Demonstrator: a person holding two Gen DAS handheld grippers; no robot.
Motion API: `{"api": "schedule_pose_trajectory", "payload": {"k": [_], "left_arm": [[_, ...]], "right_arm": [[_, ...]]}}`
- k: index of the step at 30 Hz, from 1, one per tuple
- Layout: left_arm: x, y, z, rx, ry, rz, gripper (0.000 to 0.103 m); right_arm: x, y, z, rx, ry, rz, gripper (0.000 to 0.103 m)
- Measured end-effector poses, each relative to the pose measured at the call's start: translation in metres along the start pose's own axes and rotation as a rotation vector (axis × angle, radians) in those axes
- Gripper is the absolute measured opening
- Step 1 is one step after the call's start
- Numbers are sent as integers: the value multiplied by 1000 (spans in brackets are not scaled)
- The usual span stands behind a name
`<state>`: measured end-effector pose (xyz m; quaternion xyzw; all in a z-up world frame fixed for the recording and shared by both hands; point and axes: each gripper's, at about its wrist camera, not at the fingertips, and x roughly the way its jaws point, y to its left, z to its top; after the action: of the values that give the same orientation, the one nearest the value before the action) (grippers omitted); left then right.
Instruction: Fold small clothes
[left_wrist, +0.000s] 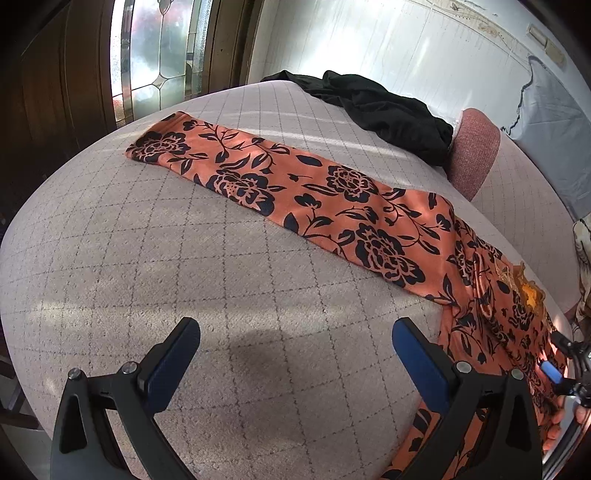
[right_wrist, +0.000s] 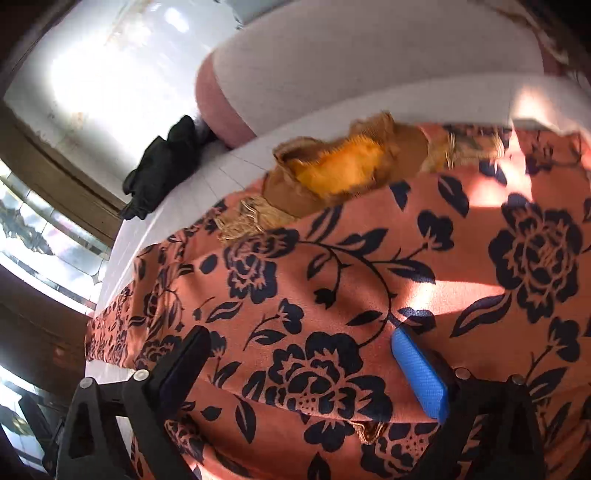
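Observation:
An orange garment with a black flower print (left_wrist: 332, 199) lies stretched out in a long strip across the quilted grey bed cover (left_wrist: 147, 258). Its bunched wider end runs to the lower right. My left gripper (left_wrist: 295, 326) is open over bare cover just in front of the strip, with nothing between its fingers. In the right wrist view the orange garment (right_wrist: 369, 266) fills the frame, and my right gripper (right_wrist: 301, 334) stands wide open close above it, pads apart from the cloth. A blue pad of the right gripper (left_wrist: 552, 371) shows at the left wrist view's right edge.
A mustard lace piece (right_wrist: 332, 166) lies at the garment's far edge. A black garment (left_wrist: 388, 107) is heaped at the back of the bed beside a pink cushion (left_wrist: 472, 147). A leaded glass window (left_wrist: 155, 48) and a white wall stand behind.

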<state>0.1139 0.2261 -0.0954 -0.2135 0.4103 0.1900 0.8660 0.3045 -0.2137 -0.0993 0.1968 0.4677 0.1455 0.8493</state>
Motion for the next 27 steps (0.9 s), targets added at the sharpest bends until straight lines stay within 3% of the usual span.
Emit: {"api": "schedule_pose_trajectory", "payload": {"k": [2,4,9,12,15,18,27], "left_arm": [[0,2,2,-13,-2,6,103],[-1,4,3,-13,-3,6,103],[-5,17,12,-29,-10,41,103],[-4,25,20,-25,-23,79,103],[2,31,27,-12,-23,115,103],[8,34,33,4,-21,146,103],[38,46,64,60,-29,272,103]], "right_arm": [[-24,10,-2,-18,-54,61,100],[-42,13,-10,-29,-100,44,100],[-45,-12,-51,-30,-25,-27,100],[-47,-24,-78,-5,-18,-19,100],[-51,-23,-94,-60,-36,-41,100],[-46,-16,-102,-137,-42,-75,101],[-45,-22,-102,-119,-72,-45,103]]}}
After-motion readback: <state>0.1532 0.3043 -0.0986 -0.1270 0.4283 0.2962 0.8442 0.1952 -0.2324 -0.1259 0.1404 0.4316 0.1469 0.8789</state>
